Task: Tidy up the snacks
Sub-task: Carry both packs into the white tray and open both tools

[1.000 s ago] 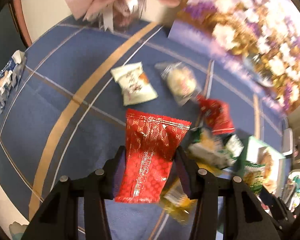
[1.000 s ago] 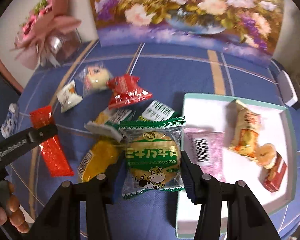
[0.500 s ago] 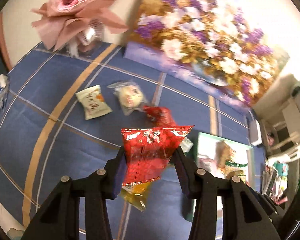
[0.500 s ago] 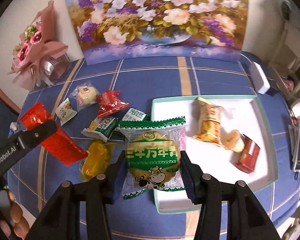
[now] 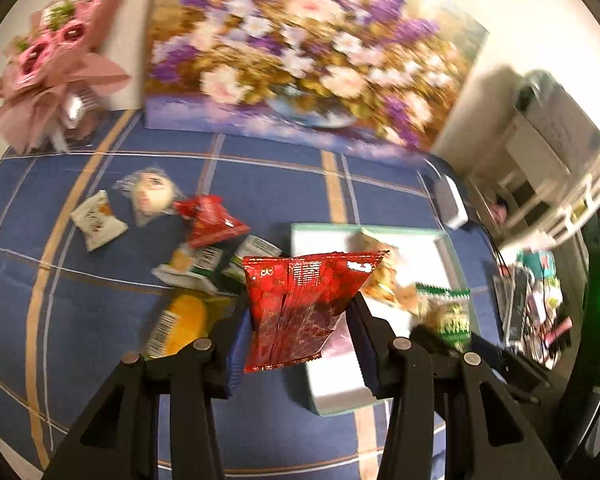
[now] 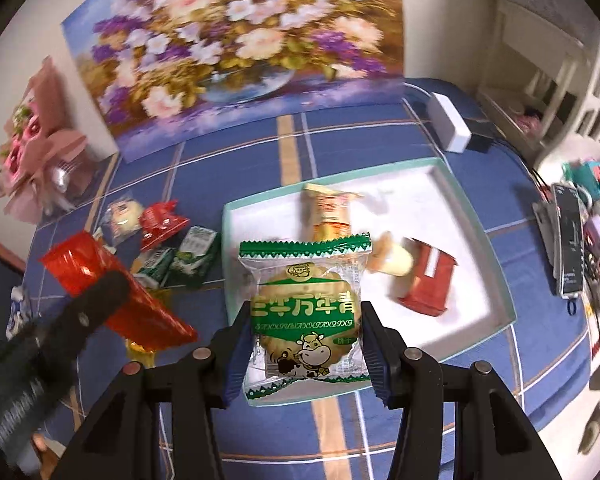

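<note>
The left gripper [image 5: 300,334] is clenched on a red snack packet [image 5: 300,304], its 2 jaws pressing the packet's sides, held above the blue tablecloth [image 5: 100,300] at the near edge of the white tray [image 5: 444,248]. The gold print on the packet is too blurred to read. The right gripper [image 6: 306,344] grips a green-and-clear biscuit packet [image 6: 305,308] over the tray's near edge; its label shows large Chinese characters, a line of small Latin letters I cannot read, and a cartoon cow.
</note>
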`<action>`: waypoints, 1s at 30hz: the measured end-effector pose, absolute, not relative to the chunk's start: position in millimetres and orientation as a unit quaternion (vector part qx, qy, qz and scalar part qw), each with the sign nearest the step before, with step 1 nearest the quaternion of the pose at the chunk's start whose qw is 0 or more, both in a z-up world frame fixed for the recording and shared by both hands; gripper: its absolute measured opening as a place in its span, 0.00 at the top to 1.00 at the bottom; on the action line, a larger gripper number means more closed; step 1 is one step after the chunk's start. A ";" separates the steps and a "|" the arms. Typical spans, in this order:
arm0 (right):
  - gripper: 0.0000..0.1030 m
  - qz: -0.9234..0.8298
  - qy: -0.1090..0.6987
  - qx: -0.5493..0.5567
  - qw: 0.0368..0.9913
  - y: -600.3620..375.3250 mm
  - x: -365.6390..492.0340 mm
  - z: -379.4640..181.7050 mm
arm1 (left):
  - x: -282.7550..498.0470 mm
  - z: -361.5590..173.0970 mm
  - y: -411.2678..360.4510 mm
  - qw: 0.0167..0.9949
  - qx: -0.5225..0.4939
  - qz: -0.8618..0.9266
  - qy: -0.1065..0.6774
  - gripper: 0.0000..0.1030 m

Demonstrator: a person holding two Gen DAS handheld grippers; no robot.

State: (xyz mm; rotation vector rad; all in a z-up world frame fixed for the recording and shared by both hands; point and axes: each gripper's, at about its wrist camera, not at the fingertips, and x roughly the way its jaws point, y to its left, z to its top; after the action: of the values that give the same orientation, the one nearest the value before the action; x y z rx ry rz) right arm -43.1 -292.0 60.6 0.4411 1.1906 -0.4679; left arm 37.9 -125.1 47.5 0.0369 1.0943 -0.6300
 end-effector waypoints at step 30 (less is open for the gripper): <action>0.48 -0.266 0.634 0.244 0.684 -346.1 -73.8 -13.8 | 8.5 -12.7 -191.6 0.740 0.083 -0.320 0.585 0.54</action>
State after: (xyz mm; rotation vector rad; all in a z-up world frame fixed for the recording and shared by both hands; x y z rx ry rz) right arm -73.8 -346.1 -13.8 0.5468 1.4205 -0.5965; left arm 8.5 -191.6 -12.7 0.1830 1.2830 -0.7022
